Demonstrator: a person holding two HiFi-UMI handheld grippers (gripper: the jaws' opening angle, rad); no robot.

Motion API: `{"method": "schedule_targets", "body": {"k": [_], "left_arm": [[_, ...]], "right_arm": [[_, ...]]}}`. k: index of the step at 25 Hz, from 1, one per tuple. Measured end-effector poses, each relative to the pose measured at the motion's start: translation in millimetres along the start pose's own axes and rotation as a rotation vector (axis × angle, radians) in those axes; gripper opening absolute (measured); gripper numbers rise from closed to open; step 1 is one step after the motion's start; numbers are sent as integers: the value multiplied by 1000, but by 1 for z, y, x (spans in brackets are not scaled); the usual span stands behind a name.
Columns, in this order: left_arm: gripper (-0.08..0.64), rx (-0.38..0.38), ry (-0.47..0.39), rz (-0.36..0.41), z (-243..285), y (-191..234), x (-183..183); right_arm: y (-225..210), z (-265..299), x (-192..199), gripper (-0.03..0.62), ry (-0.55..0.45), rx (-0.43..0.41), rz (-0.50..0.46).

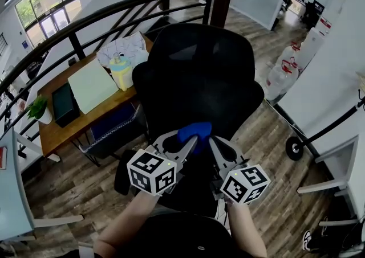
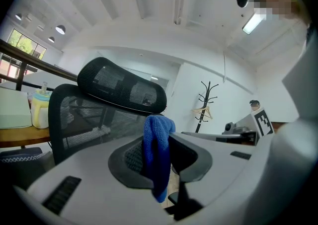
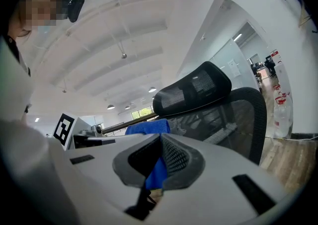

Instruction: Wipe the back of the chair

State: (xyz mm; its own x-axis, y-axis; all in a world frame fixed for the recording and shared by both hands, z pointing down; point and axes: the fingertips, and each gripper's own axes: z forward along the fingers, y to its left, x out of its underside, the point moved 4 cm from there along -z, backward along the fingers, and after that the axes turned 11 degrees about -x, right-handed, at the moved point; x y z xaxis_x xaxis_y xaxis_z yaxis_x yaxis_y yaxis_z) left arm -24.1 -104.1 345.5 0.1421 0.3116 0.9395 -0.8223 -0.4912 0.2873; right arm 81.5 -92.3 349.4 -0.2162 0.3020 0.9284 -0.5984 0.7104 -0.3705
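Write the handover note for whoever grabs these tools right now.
Left tool: shut on the blue cloth.
Right tool: shut on the same cloth from the other side.
Where things are: the cloth is bunched between the two tools, at the near edge of the black mesh chair back. I cannot tell whether it touches the mesh.
Done: cloth gripped and at the chair.
Left: wipe the back. Nothing shows how much, if any, has been wiped.

Before chair [image 1: 199, 63], cloth [image 1: 195, 131]; desk [image 1: 54, 131] apparently beyond, left.
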Motion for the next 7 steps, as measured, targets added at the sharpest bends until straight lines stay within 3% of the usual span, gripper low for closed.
{"method": "schedule_targets", "body": {"k": [7], "left_arm": [[92,30,-4,-11,-1,0,-7]], "right_arm": [[-5,0,2,29,5,7,17]]}}
